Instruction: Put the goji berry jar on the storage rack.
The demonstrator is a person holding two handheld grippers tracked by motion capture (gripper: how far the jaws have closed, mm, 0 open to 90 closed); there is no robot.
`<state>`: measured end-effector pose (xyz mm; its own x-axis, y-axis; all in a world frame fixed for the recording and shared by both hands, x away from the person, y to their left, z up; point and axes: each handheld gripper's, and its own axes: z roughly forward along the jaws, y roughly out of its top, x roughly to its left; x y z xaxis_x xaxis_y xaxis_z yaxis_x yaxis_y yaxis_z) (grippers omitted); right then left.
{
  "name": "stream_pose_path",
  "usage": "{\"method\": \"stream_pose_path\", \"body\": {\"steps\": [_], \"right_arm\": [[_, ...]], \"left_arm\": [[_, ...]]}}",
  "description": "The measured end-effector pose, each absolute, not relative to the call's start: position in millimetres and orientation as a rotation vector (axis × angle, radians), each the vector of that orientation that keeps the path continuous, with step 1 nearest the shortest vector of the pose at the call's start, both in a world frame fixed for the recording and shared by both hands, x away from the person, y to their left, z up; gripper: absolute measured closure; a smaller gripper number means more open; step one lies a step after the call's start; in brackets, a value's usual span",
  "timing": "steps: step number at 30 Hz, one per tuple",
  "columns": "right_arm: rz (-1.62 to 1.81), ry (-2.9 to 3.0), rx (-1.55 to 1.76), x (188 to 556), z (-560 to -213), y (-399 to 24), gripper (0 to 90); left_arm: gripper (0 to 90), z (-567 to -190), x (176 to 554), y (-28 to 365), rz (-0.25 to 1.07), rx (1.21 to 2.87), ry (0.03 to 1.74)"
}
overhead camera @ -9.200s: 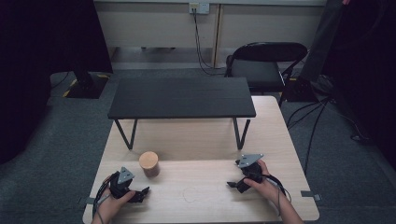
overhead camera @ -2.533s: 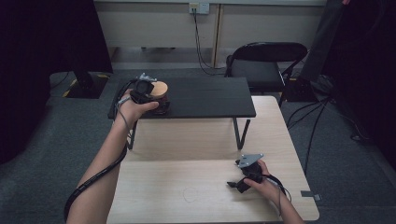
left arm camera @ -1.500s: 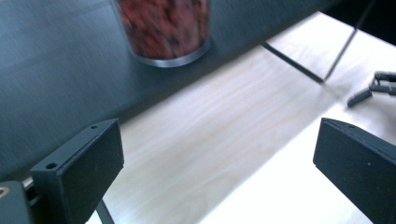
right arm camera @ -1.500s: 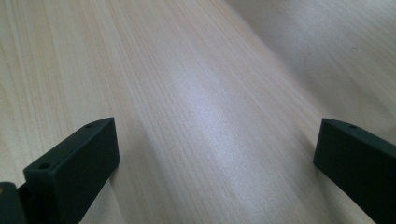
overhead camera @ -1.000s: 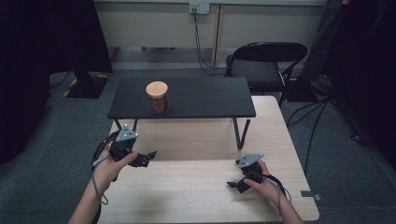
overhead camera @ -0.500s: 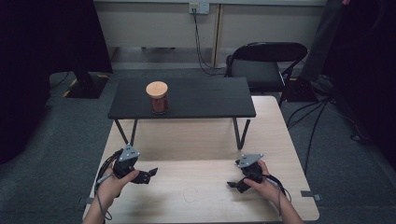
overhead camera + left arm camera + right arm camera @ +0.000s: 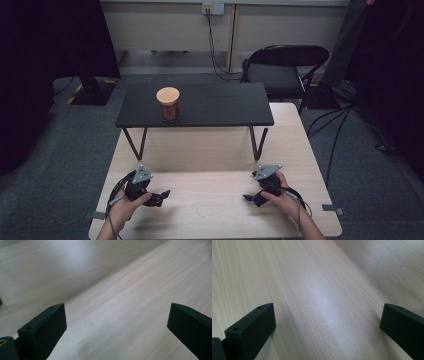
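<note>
- The glass jar with a round wooden lid (image 7: 168, 103) stands upright near the left end of the black raised shelf (image 7: 225, 107), far from both grippers.
- The left gripper (image 7: 161, 196) is nearer; the right gripper (image 7: 248, 198) lies opposite; each has its jaws wide apart and empty, low over the pale wooden table (image 7: 220, 150).

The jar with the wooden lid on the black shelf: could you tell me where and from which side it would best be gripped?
Grip the jar on its glass body below the wooden lid, coming in level from the person's side. It stands upright near the black shelf's front edge with nothing beside it, so the sides are free, and the lid is wider than the body. The left gripper, jaws open, is probably nearer.
</note>
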<state>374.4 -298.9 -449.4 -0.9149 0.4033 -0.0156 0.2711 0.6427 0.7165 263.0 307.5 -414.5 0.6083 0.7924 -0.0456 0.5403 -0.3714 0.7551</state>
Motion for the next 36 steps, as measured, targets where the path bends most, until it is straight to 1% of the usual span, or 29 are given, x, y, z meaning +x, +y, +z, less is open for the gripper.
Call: {"method": "stream_pose_path", "body": {"steps": [20, 24, 31, 36], "right_arm": [[1.129, 2.687, 0.557, 374.4, -449.4, -298.9, 0.0], [1.129, 2.687, 0.557, 374.4, -449.4, -298.9, 0.0], [1.129, 2.687, 0.557, 374.4, -449.4, -298.9, 0.0], [1.129, 2.687, 0.557, 374.4, -449.4, -298.9, 0.0]], "left_arm": [[2.2, -439.1, 259.0, 302.5, 0.403, 2.122, 1.066], [2.3, -440.6, 257.4, 298.8, 0.424, 2.15, 1.058], [2.3, -445.4, 255.5, 296.4, 0.425, 2.178, 1.053], [1.6, -447.5, 254.3, 295.7, 0.428, 2.175, 1.047]]}}
